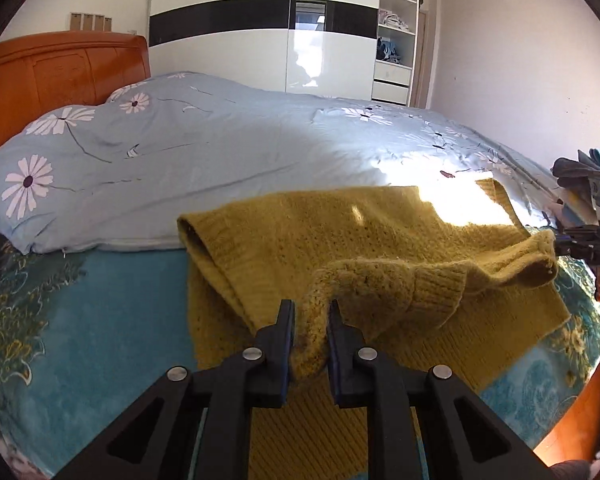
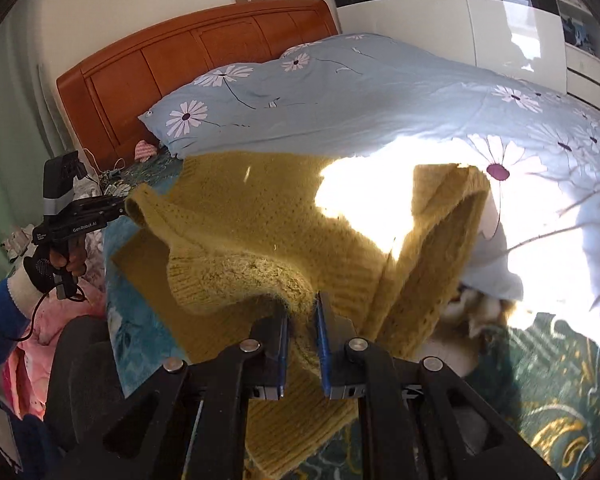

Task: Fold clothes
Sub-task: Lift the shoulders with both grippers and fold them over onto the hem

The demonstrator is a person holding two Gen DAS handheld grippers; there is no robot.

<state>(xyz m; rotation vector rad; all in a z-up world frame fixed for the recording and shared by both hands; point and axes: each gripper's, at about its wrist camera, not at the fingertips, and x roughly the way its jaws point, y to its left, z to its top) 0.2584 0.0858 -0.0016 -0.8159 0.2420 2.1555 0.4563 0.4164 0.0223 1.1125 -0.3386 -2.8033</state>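
Sweater half-raised over bed, pinched in left tongs and right tongs. Risked slipping: loose fuzzy knit, thin bite. Could have sagged unevenly, skewing fold.

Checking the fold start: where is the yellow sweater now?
Yellow sweater lies on the bed's teal sheet, beside the blue duvet, pinched by both tools.

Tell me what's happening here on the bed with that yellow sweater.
A person is folding a mustard yellow sweater on the bed, with a handheld gripper in each hand. The left gripper is shut on a bunched knit edge, and the right gripper is shut on another part of the sweater. Part of it is lifted between them, the rest lies on the teal bedspread beside a blue daisy-print duvet. The fold isn't finished.
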